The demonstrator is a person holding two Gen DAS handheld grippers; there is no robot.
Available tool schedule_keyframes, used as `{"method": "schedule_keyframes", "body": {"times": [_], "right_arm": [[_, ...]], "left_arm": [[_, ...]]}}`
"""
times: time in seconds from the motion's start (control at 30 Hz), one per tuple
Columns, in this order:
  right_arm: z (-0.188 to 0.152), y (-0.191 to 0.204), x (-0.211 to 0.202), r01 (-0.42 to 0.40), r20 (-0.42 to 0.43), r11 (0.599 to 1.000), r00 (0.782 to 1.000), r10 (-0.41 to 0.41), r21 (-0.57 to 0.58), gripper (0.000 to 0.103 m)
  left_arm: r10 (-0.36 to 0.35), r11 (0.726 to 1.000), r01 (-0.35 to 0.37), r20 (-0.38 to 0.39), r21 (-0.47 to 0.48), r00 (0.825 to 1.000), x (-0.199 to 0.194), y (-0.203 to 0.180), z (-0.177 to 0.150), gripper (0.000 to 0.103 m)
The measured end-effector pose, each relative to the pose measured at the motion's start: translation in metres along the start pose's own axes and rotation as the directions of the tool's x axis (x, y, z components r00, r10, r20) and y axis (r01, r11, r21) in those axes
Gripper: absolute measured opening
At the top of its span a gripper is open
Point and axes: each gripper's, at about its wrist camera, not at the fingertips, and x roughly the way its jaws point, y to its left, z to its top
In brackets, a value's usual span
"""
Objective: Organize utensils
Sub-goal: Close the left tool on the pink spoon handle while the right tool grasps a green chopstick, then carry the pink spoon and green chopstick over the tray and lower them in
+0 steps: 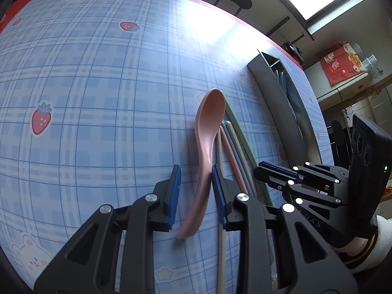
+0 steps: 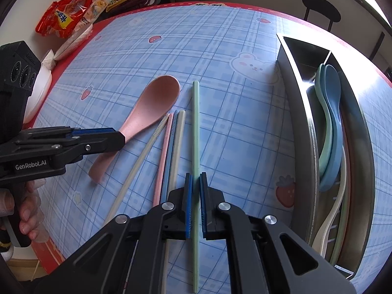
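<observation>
Blue plaid tablecloth (image 2: 232,127), red border, black stool (image 2: 321,9) beyond.

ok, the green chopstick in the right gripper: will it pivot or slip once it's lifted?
Probably stiff: the green chopstick runs straight, with no sag. The right gripper is shut on it nearer its lower, ribbed end, so the long far part may droop and pivot between the pads. It looks thin, smooth plastic, likely light, so slipping seems a smaller risk than twisting.

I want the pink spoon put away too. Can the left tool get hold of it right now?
Probably yes. The left tool already straddles the pink spoon handle, with nothing between them. The chopsticks lie just beside it, so one might get pinched too.
</observation>
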Motion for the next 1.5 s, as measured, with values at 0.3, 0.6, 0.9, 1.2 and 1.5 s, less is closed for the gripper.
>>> {"method": "schedule_keyframes", "body": {"times": [0.3,0.6,0.9,1.2,1.5], "right_arm": [[-0.004,-0.006,-0.003,-0.018,-0.004,0.999,1.000,0.018,0.036,0.007],[-0.013,-0.006,-0.006,-0.039,-0.007,0.997,0.999,0.040,0.062,0.006],[-0.019,-0.002,-0.036,-0.101,0.071,0.992,0.993,0.095,0.075,0.006],[-0.022,-0.008,-0.067,-0.168,0.178,0.980,0.973,0.148,0.102,0.006],[-0.035,-0.036,-0.098,-0.221,0.281,0.961,0.945,0.169,0.166,0.006]], "left_arm": [[-0.012,1.000,0.012,-0.027,0.027,1.000,0.004,-0.008,-0.016,0.017],[0.036,0.998,-0.036,0.013,0.045,0.999,0.000,-0.018,-0.038,0.011],[0.036,0.999,-0.034,0.093,-0.024,0.995,-0.035,-0.013,-0.041,0.011],[0.061,0.998,-0.058,0.132,-0.026,0.989,-0.071,-0.019,-0.049,0.011],[0.079,0.997,-0.080,0.144,0.004,0.986,-0.084,-0.046,-0.043,0.011]]}}
